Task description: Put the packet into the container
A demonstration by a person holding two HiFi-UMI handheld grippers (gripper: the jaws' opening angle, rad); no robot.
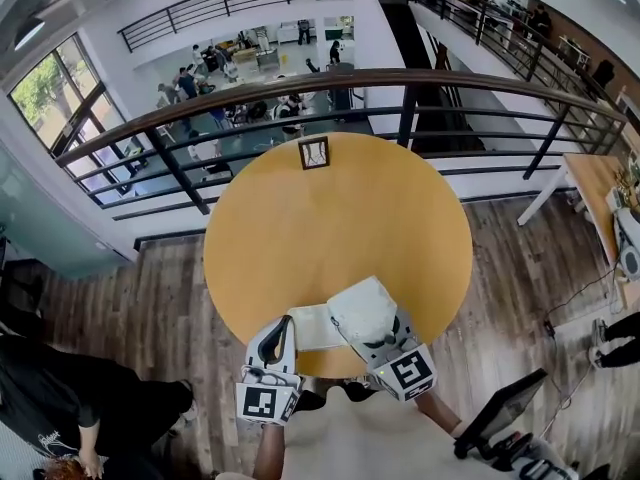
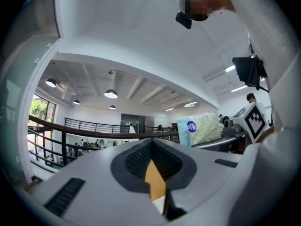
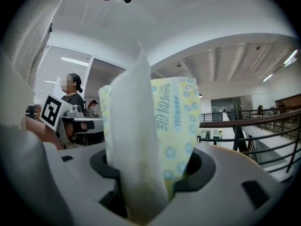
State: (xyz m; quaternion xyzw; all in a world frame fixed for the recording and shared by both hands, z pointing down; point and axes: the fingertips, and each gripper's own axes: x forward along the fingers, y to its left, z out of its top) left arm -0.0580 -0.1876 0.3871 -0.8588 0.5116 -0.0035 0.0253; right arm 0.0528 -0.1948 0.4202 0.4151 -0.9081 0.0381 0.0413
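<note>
A pale yellow tissue packet with blue dots is clamped upright in my right gripper, over the near edge of the round table. In the right gripper view the packet fills the space between the jaws of the right gripper. A white flat container lies on the table just left of the packet. My left gripper sits at the container's left edge. In the left gripper view the jaws of the left gripper stand nearly together, with a thin white edge between them. That view also shows the packet.
The round yellow table stands against a dark railing over a lower floor. A small framed marker rests at the table's far edge. A person stands at the lower left, and another table is at the right.
</note>
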